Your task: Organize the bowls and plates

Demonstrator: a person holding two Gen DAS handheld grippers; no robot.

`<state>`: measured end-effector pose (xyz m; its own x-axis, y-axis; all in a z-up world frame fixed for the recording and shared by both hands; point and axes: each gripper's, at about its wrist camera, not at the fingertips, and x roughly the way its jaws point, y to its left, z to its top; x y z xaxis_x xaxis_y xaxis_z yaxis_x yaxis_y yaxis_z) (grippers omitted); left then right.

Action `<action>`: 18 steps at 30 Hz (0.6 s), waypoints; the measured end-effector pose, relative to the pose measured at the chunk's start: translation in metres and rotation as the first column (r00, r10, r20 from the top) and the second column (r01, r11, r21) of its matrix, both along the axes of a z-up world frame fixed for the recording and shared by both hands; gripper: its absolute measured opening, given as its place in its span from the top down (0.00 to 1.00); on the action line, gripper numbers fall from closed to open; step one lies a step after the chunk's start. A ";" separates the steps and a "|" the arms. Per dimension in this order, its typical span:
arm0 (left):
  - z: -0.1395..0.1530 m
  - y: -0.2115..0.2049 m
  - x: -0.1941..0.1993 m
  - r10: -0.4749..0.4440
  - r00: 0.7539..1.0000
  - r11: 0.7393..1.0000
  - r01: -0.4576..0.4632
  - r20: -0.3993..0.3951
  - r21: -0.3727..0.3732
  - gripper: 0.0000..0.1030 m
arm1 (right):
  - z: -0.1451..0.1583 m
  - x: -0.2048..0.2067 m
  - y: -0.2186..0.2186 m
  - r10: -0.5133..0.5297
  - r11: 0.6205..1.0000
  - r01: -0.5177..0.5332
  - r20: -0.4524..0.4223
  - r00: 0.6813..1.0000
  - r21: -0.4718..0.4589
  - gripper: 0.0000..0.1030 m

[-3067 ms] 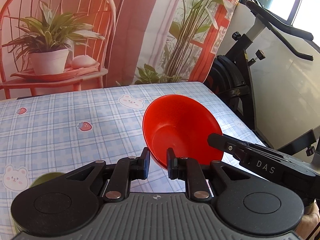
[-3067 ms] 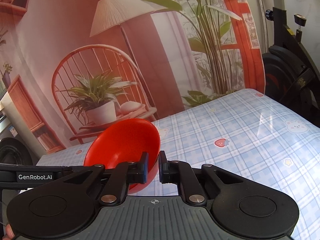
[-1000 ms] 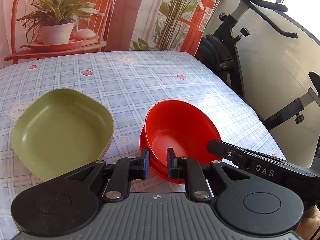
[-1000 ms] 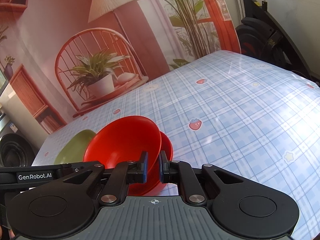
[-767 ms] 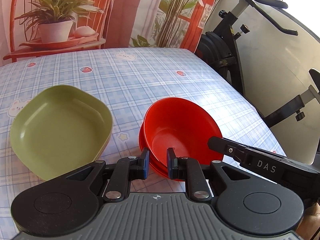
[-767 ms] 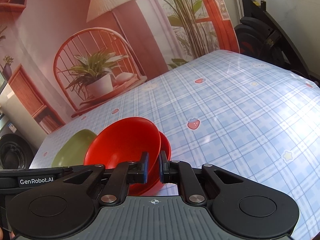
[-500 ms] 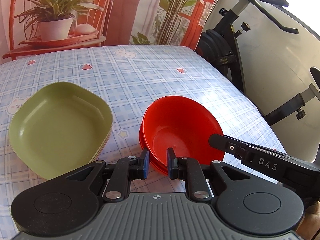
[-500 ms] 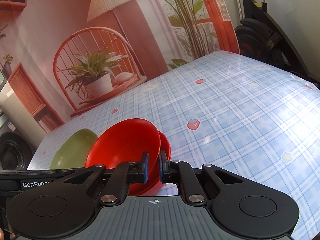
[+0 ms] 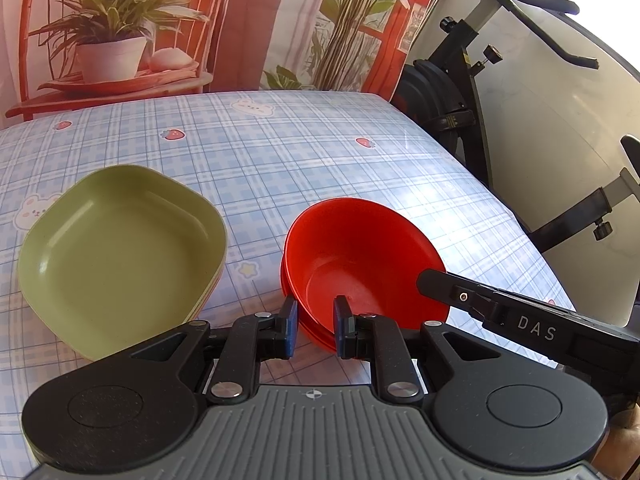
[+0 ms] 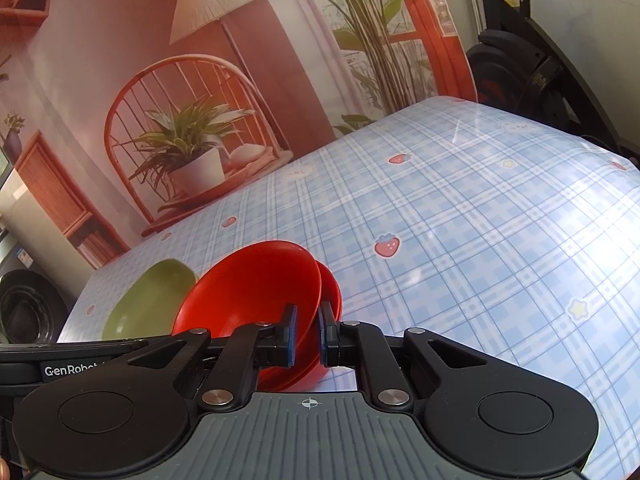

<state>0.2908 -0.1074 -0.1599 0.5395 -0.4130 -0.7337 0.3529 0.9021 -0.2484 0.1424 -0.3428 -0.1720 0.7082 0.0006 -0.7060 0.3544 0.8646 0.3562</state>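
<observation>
A red bowl (image 9: 360,256) sits nested on a stack of red bowls (image 9: 316,330) on the blue checked tablecloth. My left gripper (image 9: 314,326) is shut on its near rim. My right gripper (image 10: 307,334) is shut on the rim of the same bowl (image 10: 256,292) from the other side; the lower red bowl (image 10: 332,292) shows behind it. The right gripper's arm (image 9: 520,320) crosses the lower right of the left wrist view. A stack of green square plates (image 9: 116,248) lies to the left of the bowls, also seen in the right wrist view (image 10: 148,300).
The table (image 9: 280,152) ends at the right, where an exercise bike (image 9: 460,92) stands close by. A printed backdrop (image 9: 240,20) with a chair and plants hangs behind the table's far edge. A black round object (image 10: 24,312) sits off the table's left end.
Both grippers have brought the red bowl down from the air onto the stack of red bowls beside the green plates. In the last second it has settled lower and barely moved.
</observation>
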 end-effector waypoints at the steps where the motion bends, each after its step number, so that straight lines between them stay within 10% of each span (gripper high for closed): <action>1: 0.000 0.000 0.000 -0.001 1.000 1.000 0.001 0.000 0.000 0.82 | 0.000 0.000 0.000 0.000 1.000 0.000 0.000 1.000 0.001 0.90; 18: -0.003 0.006 0.002 0.050 0.999 0.999 -0.050 -0.007 0.010 0.68 | -0.003 -0.001 -0.004 -0.048 0.999 0.047 -0.031 0.998 -0.015 0.86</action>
<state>0.2928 -0.1012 -0.1630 0.5542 -0.3779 -0.7416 0.3051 0.9212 -0.2414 0.1413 -0.3468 -0.1754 0.6851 -0.0430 -0.7272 0.4059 0.8515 0.3320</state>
